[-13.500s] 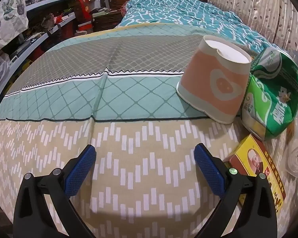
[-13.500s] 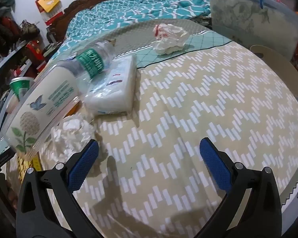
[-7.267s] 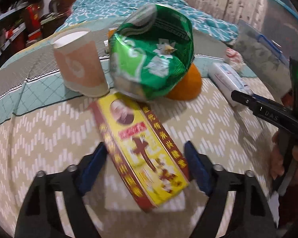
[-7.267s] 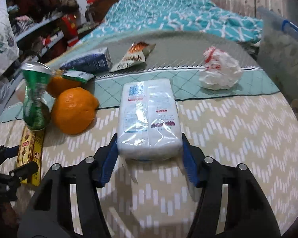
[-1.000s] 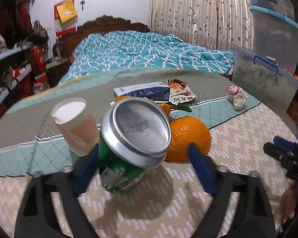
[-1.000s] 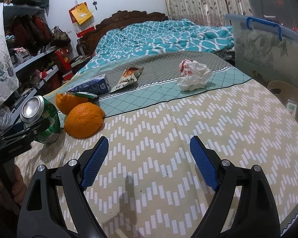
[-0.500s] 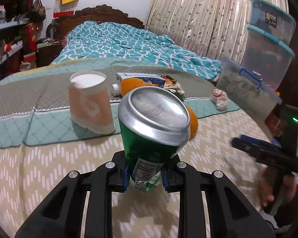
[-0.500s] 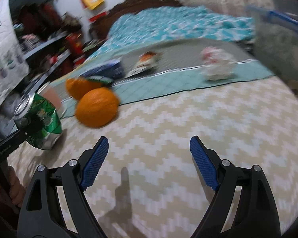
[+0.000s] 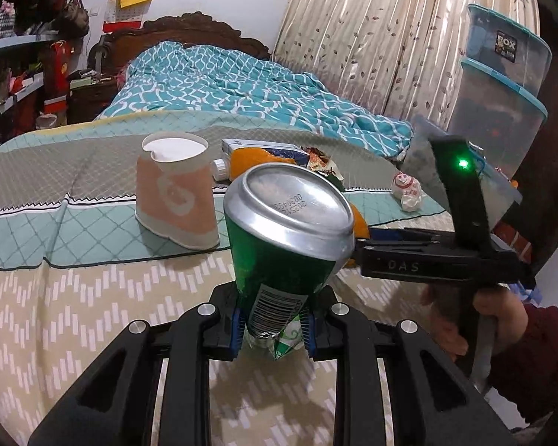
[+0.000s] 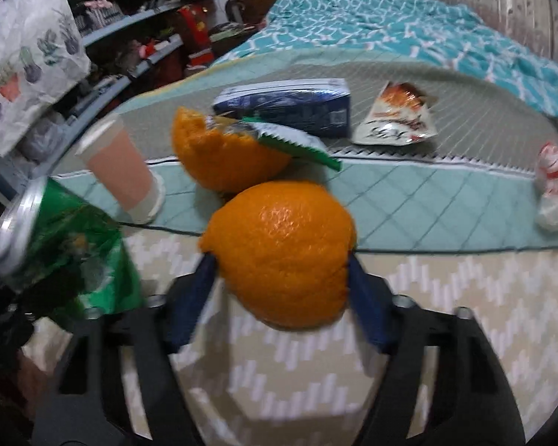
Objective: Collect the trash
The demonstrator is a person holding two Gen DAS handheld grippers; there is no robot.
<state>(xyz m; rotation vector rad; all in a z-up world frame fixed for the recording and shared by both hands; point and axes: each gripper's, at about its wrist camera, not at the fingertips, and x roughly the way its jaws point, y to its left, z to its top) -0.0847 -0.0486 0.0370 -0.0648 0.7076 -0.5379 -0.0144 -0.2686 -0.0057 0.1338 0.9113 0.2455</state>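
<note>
My left gripper (image 9: 271, 329) is shut on a crushed green can (image 9: 286, 245) and holds it above the bed cover; the can also shows at the left of the right wrist view (image 10: 67, 249). My right gripper (image 10: 281, 293) has its blue pads on both sides of a whole orange (image 10: 282, 249); the view is blurred and I cannot tell whether the pads press on it. In the left wrist view the right gripper's body (image 9: 427, 256) reaches in from the right behind the can.
A pink paper cup (image 9: 176, 195) stands upside down. An orange peel (image 10: 223, 156), a green wrapper (image 10: 297, 141), a dark blue carton (image 10: 286, 106), a snack bag (image 10: 398, 119) and a crumpled white wrapper (image 10: 554, 189) lie beyond. Plastic storage boxes (image 9: 502, 85) stand at the right.
My right gripper has moved forward to the orange and its jaws have narrowed around it. My left gripper has lifted the can higher.
</note>
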